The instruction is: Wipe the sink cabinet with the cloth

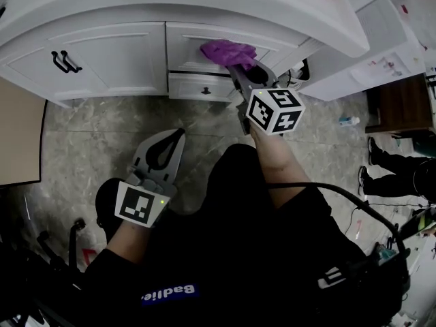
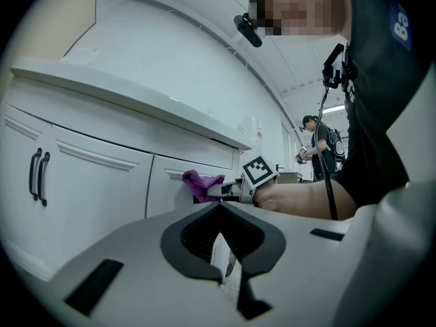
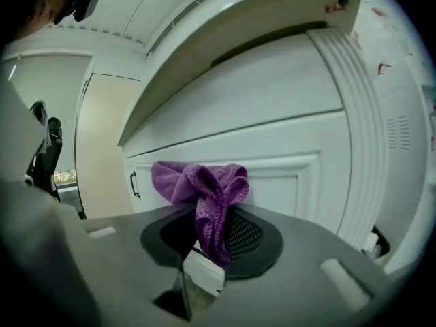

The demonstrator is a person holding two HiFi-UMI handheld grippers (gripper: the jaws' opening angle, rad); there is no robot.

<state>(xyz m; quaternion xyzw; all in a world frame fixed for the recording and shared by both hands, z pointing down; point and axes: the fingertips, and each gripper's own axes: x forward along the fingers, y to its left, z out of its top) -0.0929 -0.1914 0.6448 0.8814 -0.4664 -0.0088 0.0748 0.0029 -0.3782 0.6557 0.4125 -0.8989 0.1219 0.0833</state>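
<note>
Our right gripper [image 1: 240, 68] is clamped on the purple cloth [image 1: 228, 52], bunched at its 12 o'clock against the sink cabinet [image 1: 187, 46]; left gripper [image 1: 176, 142], closed on nothing, sits farther off at 7 o'clock.

only white lettering on the person's blue shirt patch [image 1: 170, 293].

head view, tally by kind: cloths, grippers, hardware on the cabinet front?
purple cloth: 1
grippers, left gripper and right gripper: 2
black door handles: 2
drawer knob: 1
Total: 6
</note>
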